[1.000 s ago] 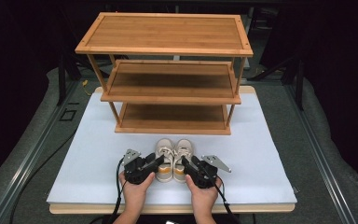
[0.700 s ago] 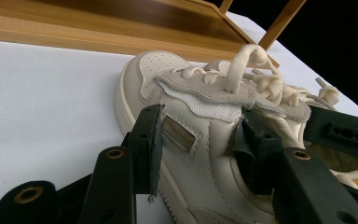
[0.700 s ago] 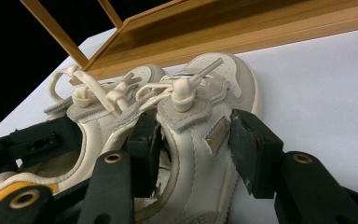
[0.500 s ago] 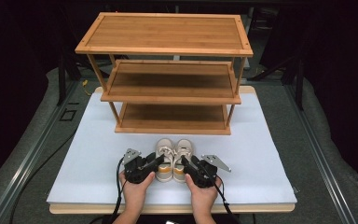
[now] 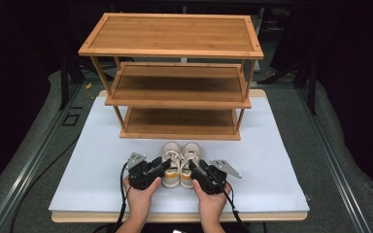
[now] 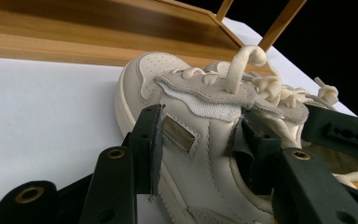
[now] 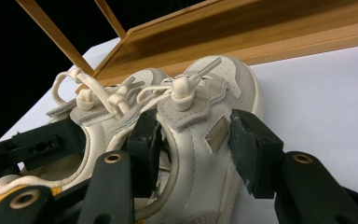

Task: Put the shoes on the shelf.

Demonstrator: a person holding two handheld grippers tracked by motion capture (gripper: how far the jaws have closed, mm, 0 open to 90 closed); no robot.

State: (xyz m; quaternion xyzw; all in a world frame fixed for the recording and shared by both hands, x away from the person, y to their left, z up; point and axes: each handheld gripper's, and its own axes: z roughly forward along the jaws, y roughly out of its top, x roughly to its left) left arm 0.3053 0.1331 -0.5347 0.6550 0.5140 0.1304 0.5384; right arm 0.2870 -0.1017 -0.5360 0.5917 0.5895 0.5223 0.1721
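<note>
A pair of small cream sneakers [image 5: 179,162] stands toes-forward on the white mat, just in front of the bamboo shoe rack [image 5: 175,73]. My left gripper [image 5: 164,166] reaches the left sneaker [image 6: 191,116] from behind. It is open, with one jaw outside the shoe's side wall and the other inside its opening. My right gripper [image 5: 193,167] is open and straddles the outer wall of the right sneaker [image 7: 205,121] in the same way. Each gripper appears behind its shoe's heel in the high view, held in a hand.
The three-tier rack has bare shelves, and its lowest shelf [image 5: 179,121] lies a short way beyond the shoe toes. The white mat [image 5: 92,165] covers a wooden board. Black cables [image 5: 124,204] trail off the front edge. Dark floor and rails surround the table.
</note>
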